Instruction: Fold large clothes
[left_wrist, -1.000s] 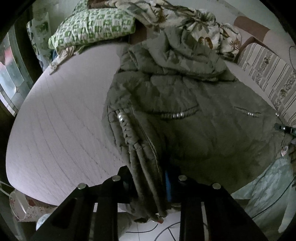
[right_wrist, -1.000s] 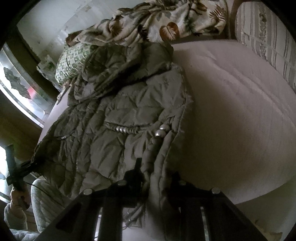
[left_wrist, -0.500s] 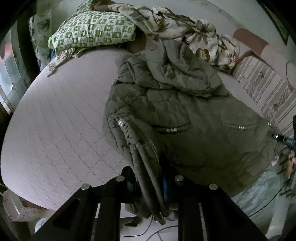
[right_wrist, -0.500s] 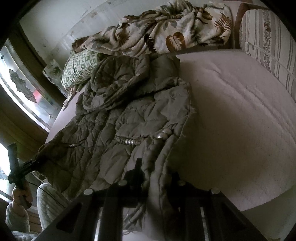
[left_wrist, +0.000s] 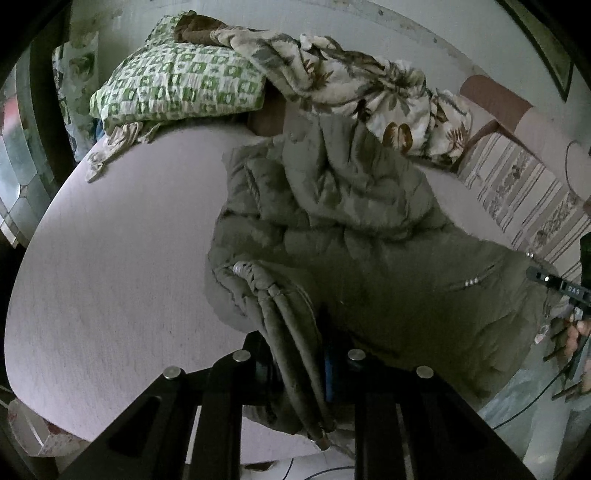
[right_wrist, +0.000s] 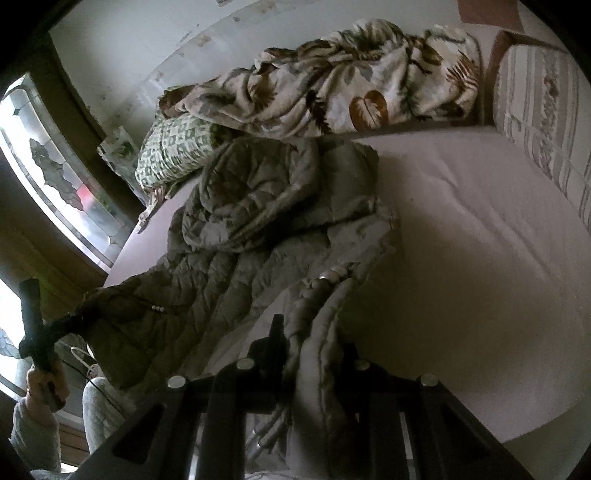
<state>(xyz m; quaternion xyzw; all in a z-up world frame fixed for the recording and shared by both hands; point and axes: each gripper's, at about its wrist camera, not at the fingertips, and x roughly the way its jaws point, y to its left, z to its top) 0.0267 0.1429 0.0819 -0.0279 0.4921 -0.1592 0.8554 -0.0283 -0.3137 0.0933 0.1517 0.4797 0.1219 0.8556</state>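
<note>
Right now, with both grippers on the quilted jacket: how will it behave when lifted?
Likely floppy: the jacket sags and bunches between the left gripper and right gripper. Probably light for its bulk, given the puffy quilting. Its hood may trail loosely.

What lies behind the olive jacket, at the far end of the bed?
Behind the olive jacket lie a green checked pillow and a leaf-print blanket. The blanket overlaps the pillow, hiding one end.

Jacket (left_wrist: 369, 266) hem lifted higher, bunching toward hood (right_wrist: 251, 195).
</note>
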